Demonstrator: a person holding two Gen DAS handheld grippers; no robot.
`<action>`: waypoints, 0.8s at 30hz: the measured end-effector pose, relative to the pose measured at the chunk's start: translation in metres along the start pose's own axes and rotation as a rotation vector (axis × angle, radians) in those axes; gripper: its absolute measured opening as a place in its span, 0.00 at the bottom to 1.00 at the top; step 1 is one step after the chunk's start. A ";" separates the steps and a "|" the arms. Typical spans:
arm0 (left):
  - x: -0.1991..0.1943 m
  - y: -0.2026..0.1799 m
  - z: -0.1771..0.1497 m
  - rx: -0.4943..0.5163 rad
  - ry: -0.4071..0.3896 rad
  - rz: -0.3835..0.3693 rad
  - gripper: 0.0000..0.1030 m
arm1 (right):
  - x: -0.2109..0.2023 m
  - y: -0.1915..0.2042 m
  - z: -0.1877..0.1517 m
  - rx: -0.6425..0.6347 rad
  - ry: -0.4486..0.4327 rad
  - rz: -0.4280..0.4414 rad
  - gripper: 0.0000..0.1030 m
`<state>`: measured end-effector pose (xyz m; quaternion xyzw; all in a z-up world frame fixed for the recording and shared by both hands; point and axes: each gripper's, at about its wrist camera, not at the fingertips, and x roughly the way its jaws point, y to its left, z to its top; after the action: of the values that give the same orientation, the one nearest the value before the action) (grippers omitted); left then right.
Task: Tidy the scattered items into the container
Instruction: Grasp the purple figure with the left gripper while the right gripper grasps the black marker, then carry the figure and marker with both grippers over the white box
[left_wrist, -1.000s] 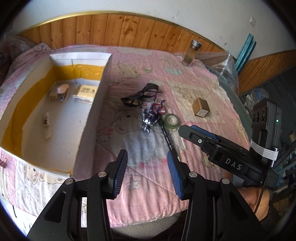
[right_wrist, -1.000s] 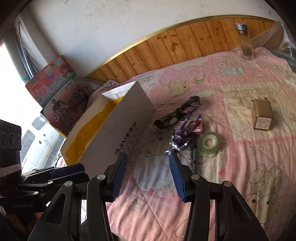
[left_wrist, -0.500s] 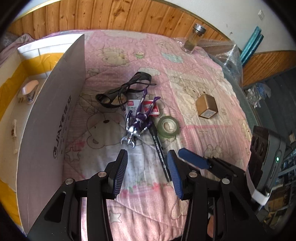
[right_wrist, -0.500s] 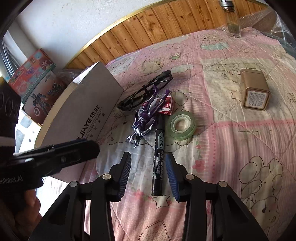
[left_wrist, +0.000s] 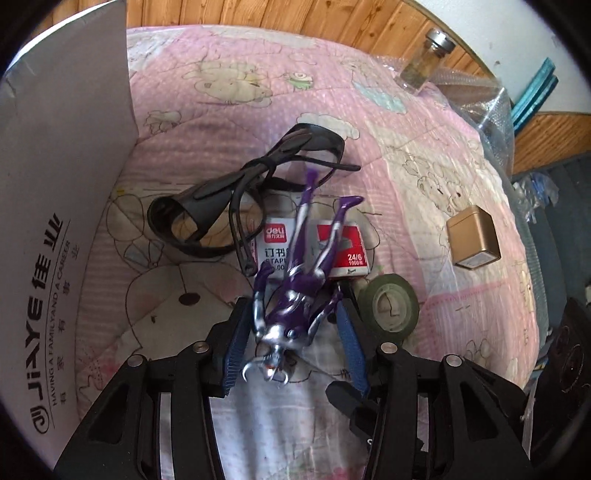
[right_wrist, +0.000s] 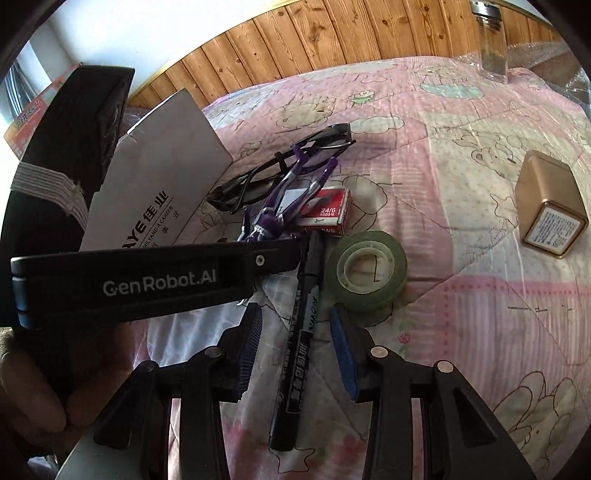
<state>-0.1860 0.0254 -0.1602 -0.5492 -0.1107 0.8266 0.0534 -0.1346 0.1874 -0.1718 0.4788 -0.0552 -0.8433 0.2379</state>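
Observation:
A purple and silver toy figure (left_wrist: 295, 295) lies on the pink quilt, partly over a red and white staple box (left_wrist: 347, 251). My left gripper (left_wrist: 293, 301) straddles the figure's torso. Its jaws are opening and the pads stand clear of the figure. A black marker (right_wrist: 303, 332) lies lengthwise between the fingers of my right gripper (right_wrist: 296, 314), which is open with a gap on both sides. One finger of the left gripper (right_wrist: 166, 280) crosses the right wrist view and hides most of the figure (right_wrist: 273, 218). The white cardboard container (left_wrist: 55, 184) stands at the left.
Black glasses (left_wrist: 236, 206) lie beyond the figure. A green tape roll (right_wrist: 365, 269) sits right of the marker, a gold tin (right_wrist: 550, 203) farther right, and a glass jar (right_wrist: 491, 48) at the back by the wooden headboard. A hand holds the left gripper's handle.
Both grippers have come down onto the pile. The left one moved right from the box and now straddles the figure, jaws wider. The right one's jaws narrowed around the marker.

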 end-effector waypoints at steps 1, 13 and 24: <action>0.001 -0.001 0.002 0.010 -0.007 0.005 0.50 | 0.001 0.001 0.001 -0.013 -0.001 -0.005 0.39; -0.002 0.004 0.005 0.021 -0.031 -0.005 0.45 | 0.005 -0.009 0.006 0.010 0.005 0.002 0.14; -0.047 0.004 -0.010 0.001 -0.078 -0.051 0.45 | -0.024 -0.014 -0.014 0.112 0.003 0.044 0.14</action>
<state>-0.1583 0.0131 -0.1225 -0.5136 -0.1264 0.8457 0.0704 -0.1174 0.2123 -0.1650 0.4913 -0.1124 -0.8327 0.2296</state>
